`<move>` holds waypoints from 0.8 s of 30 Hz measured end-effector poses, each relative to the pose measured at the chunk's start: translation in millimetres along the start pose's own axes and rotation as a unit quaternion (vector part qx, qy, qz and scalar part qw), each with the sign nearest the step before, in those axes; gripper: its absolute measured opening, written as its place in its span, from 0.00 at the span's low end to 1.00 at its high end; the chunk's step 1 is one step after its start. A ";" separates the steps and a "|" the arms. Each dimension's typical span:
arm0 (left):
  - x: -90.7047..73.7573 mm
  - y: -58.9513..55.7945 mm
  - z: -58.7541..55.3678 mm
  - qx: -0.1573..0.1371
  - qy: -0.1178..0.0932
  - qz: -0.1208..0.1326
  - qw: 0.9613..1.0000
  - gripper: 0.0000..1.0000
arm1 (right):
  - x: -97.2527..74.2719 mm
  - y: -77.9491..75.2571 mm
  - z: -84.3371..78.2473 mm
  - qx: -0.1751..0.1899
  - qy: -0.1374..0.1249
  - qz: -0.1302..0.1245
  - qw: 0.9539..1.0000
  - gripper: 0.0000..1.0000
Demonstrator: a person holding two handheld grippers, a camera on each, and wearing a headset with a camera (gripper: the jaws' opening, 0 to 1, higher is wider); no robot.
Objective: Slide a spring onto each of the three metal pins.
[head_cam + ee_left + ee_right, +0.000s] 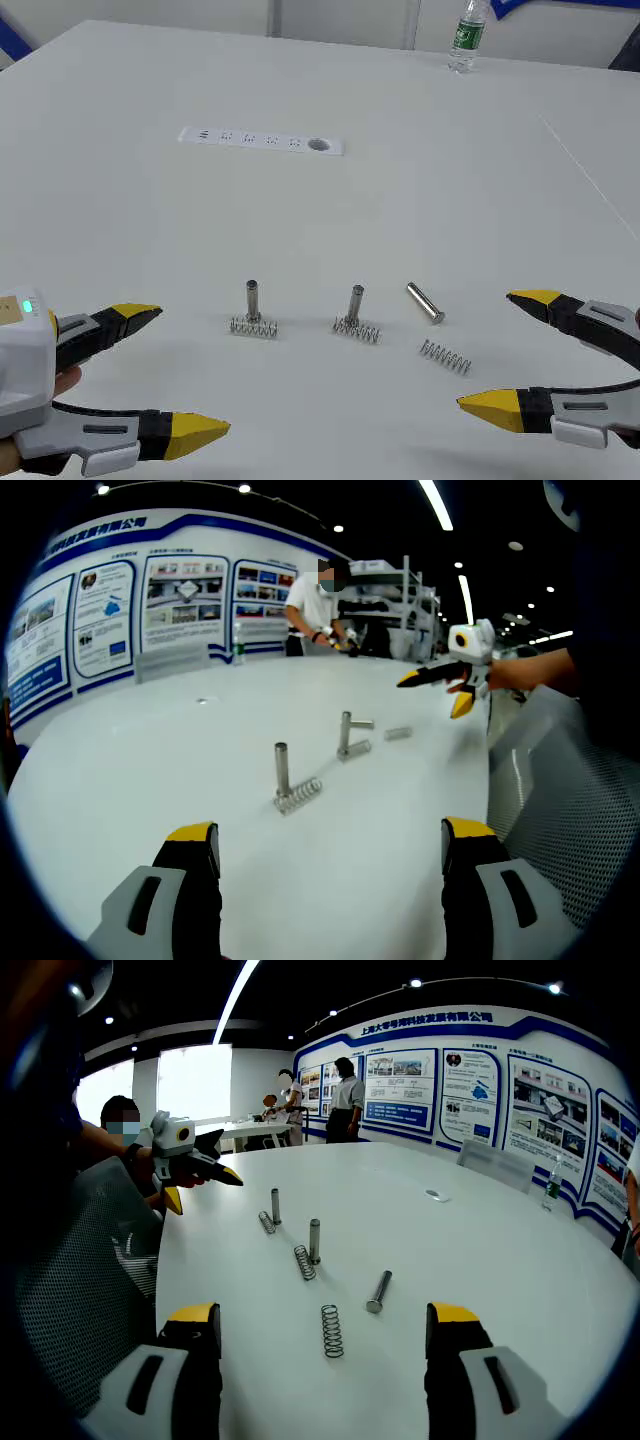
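On the white table (120, 220), in the head view, three metal pins sit in a row with a spring by each. The left pin (253, 298) stands upright, and the left spring (253, 327) lies on its side touching the pin's base on the near side. The middle pin (355, 302) is also upright, with the middle spring (357, 330) lying against its foot in the same way. The third pin (425, 303) lies flat on the table, angled, and the third spring (445, 357) lies just beside it on the near side, apart from it. No spring is on a pin.

The left gripper (175, 372) hovers at the lower left of the head view, well apart from the left pin, its yellow-tipped jaws spread wide with nothing between them. The right gripper (505, 352) hovers at the lower right, near the third spring, its jaws equally wide apart and empty. In the right gripper view the third spring lies straight ahead between that gripper's jaws, with the flat pin just beyond it.

Farther back on the table are a white power strip (260, 140) and, near the far edge, a water bottle (466, 38).
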State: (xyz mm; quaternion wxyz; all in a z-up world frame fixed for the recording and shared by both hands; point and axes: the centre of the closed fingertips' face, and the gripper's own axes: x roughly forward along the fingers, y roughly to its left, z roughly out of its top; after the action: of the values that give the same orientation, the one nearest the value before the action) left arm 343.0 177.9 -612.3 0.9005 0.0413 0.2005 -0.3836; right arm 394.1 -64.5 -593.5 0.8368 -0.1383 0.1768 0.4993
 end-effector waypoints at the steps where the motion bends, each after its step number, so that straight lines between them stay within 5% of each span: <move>1: -0.1 0.3 -0.1 0.000 0.000 0.000 1.000 0.93 | -0.1 0.1 -0.1 0.000 0.001 -0.001 1.000 0.85; 24: 0.1 0.5 2.2 0.000 -0.002 0.000 1.000 0.92 | -1.9 -4.0 1.7 0.005 0.006 -0.011 1.000 0.83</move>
State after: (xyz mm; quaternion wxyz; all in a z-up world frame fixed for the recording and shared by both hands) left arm 344.1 177.7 -610.4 0.9008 0.0407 0.1983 -0.3841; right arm 397.0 -67.2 -590.9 0.8417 -0.1392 0.1825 0.4887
